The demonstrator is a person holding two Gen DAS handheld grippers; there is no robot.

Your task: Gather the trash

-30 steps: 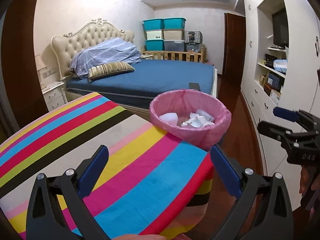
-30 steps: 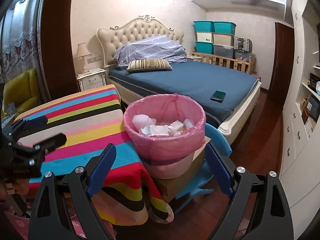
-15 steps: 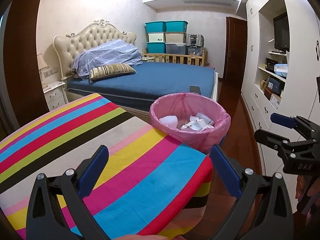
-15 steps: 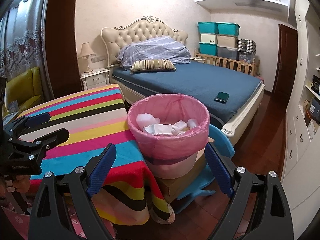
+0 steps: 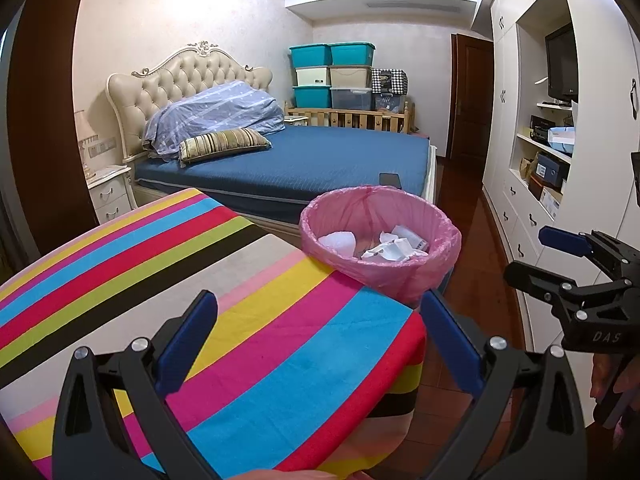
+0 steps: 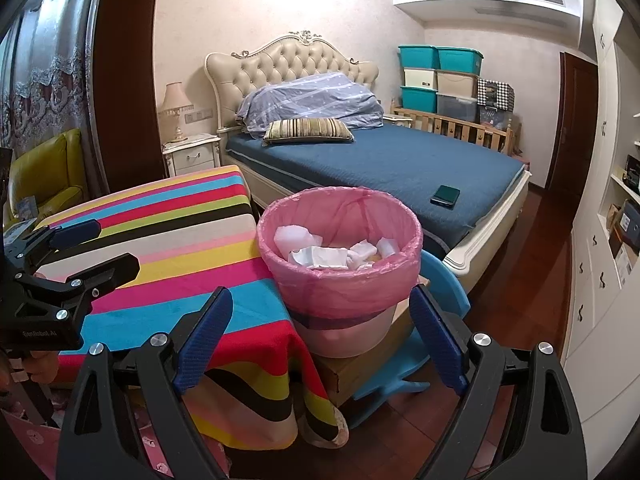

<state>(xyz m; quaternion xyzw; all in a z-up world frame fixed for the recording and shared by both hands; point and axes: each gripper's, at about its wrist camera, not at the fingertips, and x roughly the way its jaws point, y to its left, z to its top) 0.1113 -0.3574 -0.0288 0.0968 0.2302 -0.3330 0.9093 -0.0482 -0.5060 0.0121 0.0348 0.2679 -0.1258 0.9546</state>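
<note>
A bed [image 6: 384, 168] with a blue cover fills the back of the room, a dark phone [image 6: 445, 195] lying near its foot. In front of it stands the desk [image 5: 168, 280] under a bright striped cloth, its visible top bare of litter. Just beside the desk's corner sits the bin [image 6: 340, 268], lined with a pink bag [image 6: 344, 288] and raised on a cardboard box [image 6: 360, 364] that rests on a blue plastic chair [image 6: 440, 292].

The trash [image 6: 324, 256], crumpled white tissues and wrappers, lies inside the bin, piled below the rim. No loose piece shows on the desk or floor, so the collecting looks close to done.

The left hand-held gripper [image 5: 316, 340] hovers over the desk's near corner, jaws spread wide and empty. The right hand-held gripper [image 6: 320, 340] hangs in front of the bin, jaws also wide with nothing between them; the bin stands beyond the fingertips, untouched.

The risks lie in the stacked perch. A push from the right hand-held gripper against the bin's wall could slide it off the box or tip the chair, spilling the tissues. Pinching only the thin bag could tear it or pull it off the rim. The left one could snag the cloth and drag it.
</note>
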